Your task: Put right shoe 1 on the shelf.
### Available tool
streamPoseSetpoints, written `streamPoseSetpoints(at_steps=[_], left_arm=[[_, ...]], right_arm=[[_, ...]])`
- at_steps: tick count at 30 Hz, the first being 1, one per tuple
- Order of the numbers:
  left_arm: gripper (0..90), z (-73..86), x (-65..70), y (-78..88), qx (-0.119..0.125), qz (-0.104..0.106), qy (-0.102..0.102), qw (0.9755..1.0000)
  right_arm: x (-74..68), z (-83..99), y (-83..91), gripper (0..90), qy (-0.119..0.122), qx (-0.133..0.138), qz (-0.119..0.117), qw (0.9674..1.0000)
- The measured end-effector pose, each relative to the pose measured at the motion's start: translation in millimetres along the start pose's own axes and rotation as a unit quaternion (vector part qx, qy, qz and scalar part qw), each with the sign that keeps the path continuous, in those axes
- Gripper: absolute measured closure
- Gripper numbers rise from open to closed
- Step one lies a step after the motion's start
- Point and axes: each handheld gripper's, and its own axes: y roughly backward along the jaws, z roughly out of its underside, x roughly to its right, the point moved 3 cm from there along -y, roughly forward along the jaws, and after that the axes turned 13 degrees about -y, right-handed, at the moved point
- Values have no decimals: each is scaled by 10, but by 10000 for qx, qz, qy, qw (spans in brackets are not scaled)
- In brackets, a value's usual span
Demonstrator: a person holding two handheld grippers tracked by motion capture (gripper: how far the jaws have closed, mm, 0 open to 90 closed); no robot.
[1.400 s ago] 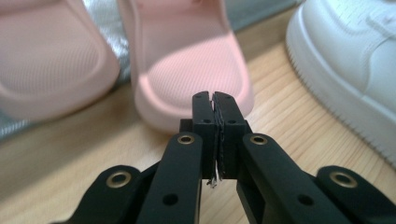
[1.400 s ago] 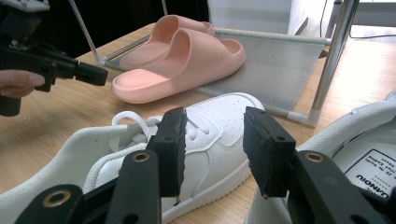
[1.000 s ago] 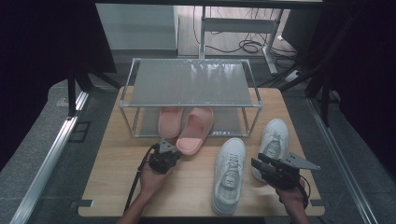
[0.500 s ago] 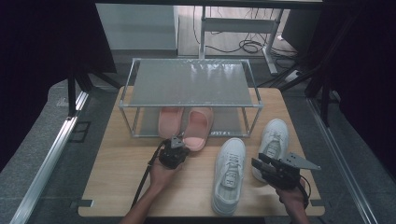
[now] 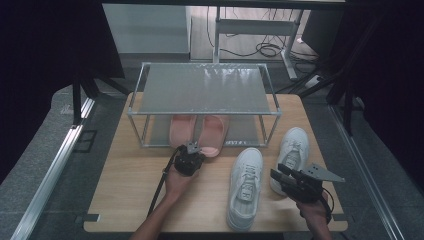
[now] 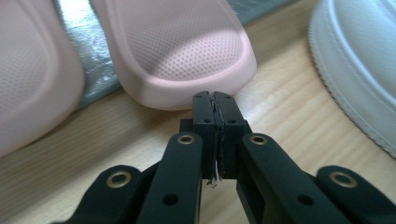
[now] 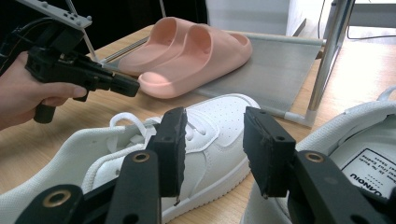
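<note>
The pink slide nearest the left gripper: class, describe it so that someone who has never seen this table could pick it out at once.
Start at the metal shoe rack at the back of the wooden table. On its lower shelf lie two pink slides; take the right-hand pink slide, beside the left-hand pink slide. Its end juts off the shelf onto the wood, just ahead of the shut left gripper.

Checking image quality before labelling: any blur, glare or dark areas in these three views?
High view: soft overall, surroundings nearly black, table evenly lit. Left gripper view: the shut left gripper is sharp, the pink slipper has a bright patch on its heel, the white sneaker is blurred at the edge. Right gripper view: the open right gripper is slightly soft, background window glare.
</note>
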Motion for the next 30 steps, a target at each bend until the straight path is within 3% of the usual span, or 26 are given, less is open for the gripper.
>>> streamPoseSetpoints(at_steps=[8,24,30], left_arm=[[889,-47,-84,-79,-12,-68,150,9999],[888,-192,-140,-251,-132,-121,155,9997],[885,-203,-157,-284,-69,-135,286,9995]], right_arm=[[0,1,-4,586,3,4,4,10000],[6,-5,10,586,-8,22,0,10000],[9,-2,7,586,-10,14,6,10000]])
